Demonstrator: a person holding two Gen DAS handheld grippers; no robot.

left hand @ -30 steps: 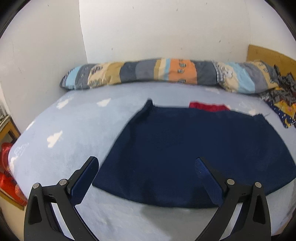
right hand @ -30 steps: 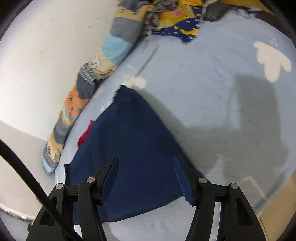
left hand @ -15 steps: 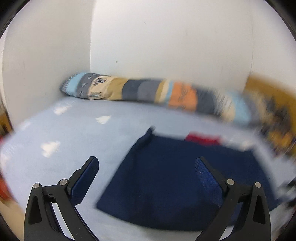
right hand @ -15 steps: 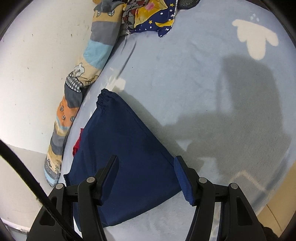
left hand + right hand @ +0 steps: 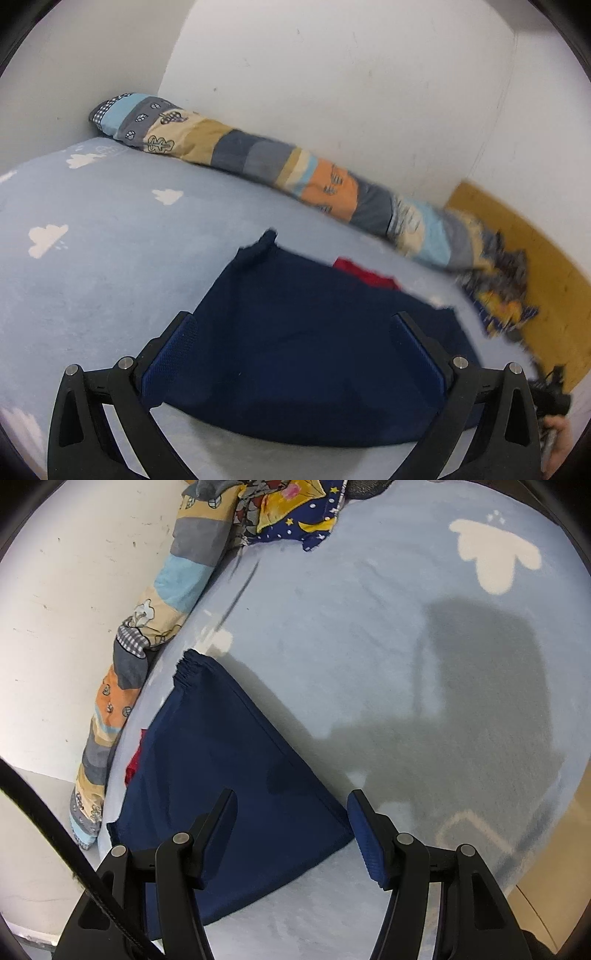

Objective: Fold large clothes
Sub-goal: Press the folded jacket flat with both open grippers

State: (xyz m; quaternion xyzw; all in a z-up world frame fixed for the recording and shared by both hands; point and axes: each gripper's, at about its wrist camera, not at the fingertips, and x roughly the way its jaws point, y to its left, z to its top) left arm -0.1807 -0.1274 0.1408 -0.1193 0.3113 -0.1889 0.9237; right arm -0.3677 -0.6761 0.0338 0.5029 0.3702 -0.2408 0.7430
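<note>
A dark blue garment (image 5: 314, 354) lies flat on a pale blue bed sheet (image 5: 110, 258) printed with white clouds, folded into a neat wedge shape. A strip of red cloth (image 5: 365, 273) peeks out from under its far edge. The left gripper (image 5: 291, 354) hovers above the near part of the garment with its jaws spread wide and nothing between them. The right gripper (image 5: 291, 834) hangs over the near right corner, jaws partly open and empty. Over the last second the left view has tilted upward and swung, showing more wall, while the garment has not moved, so this fold seems finished and neither hand has taken a new hold. Beyond it a long patchwork bolster (image 5: 258, 162) lies against the white wall (image 5: 332, 74), next to a crumpled patterned cloth (image 5: 295, 513). No containers are visible.
</note>
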